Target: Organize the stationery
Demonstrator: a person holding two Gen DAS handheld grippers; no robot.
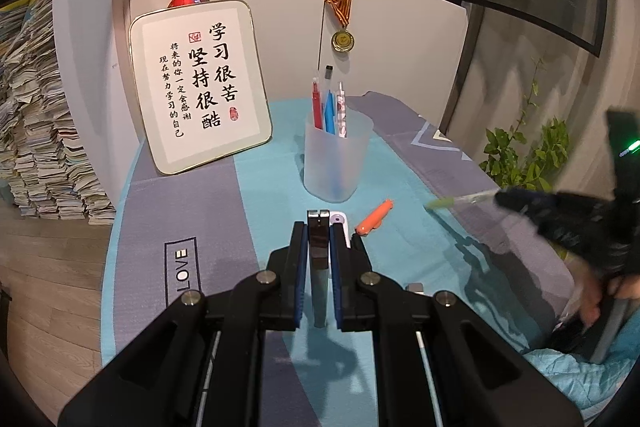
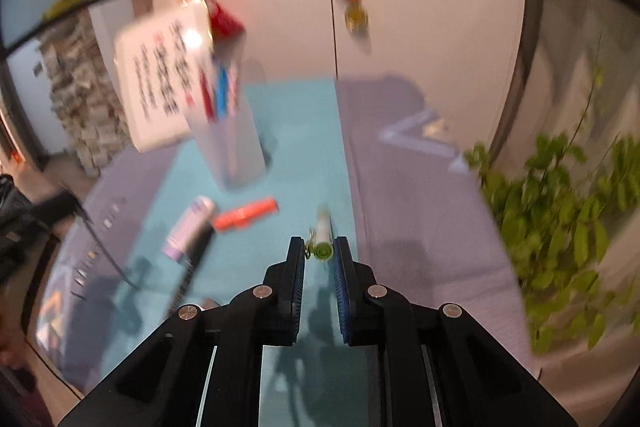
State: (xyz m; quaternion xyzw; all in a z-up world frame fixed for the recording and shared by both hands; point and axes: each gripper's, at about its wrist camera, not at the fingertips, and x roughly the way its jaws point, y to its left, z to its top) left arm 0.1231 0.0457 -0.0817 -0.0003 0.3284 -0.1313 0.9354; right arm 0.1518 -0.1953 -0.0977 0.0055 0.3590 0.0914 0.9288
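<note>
Green pen pinched by right gripper; left gripper clamps dark clip; shallow end-grip risks dropping short of cup.

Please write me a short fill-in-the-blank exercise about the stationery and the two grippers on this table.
1. The translucent cup holding pens stands to the ____ of the framed calligraphy sign.
2. The right gripper is closed on a ____ pen.
3. The left gripper grips a ____ flat strip.
4. The loose pen lying nearest the cup is ____.

Missing words: right; green; dark; orange
</note>
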